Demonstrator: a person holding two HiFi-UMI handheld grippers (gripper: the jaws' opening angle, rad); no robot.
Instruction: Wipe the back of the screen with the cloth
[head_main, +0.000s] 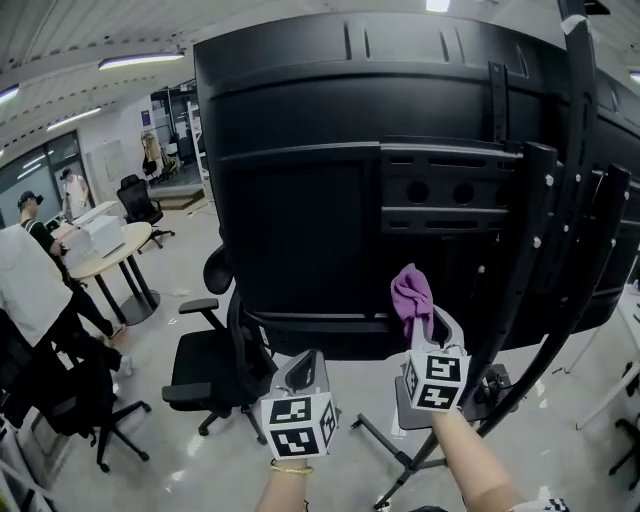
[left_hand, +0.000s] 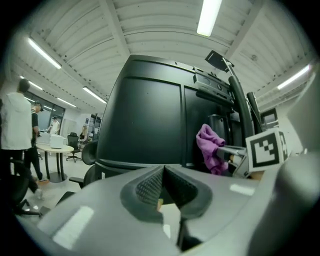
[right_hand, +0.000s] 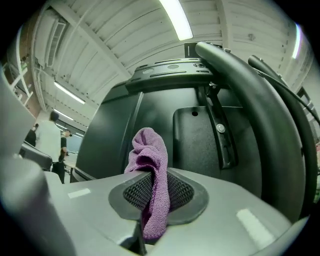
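With the right gripper's (head_main: 431, 327) jaws clamped on the cloth (head_main: 411, 293) near the screen's (head_main: 290, 200) lower back and the left gripper's (head_main: 304, 366) jaws closed on nothing, the wiping seems barely begun.

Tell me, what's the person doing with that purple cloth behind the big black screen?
A person holds a gripper in each hand behind a big black screen. The right gripper is shut on a purple cloth and holds it up near the lower part of the screen's back. Whether the cloth touches it, I cannot tell. The left gripper is shut, empty, and hangs lower down.
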